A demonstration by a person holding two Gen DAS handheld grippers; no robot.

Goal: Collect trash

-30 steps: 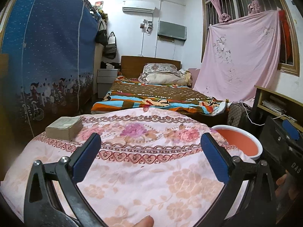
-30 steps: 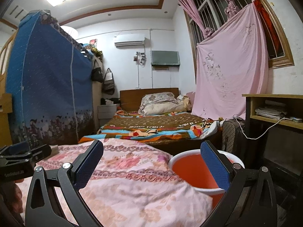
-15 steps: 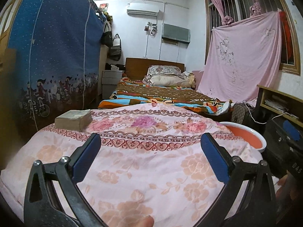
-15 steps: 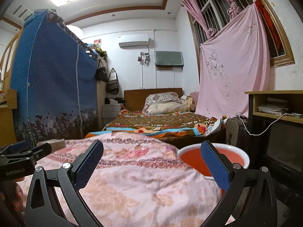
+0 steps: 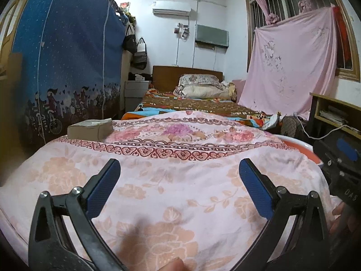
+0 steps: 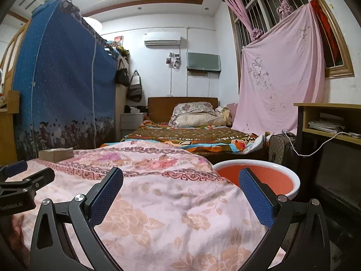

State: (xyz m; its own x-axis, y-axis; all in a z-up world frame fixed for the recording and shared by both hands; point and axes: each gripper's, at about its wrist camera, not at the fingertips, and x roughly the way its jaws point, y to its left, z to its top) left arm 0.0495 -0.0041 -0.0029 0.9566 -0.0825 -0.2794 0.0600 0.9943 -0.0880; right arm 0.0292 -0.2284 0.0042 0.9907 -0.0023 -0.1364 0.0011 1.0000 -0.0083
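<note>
Low, both grippers (image 5: 179,185) (image 6: 180,192) gape over quilt (image 5: 180,169).

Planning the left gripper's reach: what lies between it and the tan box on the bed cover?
Only bare pink floral bed cover between the open left gripper and the tan rectangular box, in the left wrist view.

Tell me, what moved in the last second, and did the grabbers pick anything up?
Both cameras sank lower over the flowered blanket. The brown box and the orange basin now sit higher in each view. Nothing was picked up or let go: the left gripper and right gripper stayed open and empty. Box, basin and blanket kept their places.
</note>
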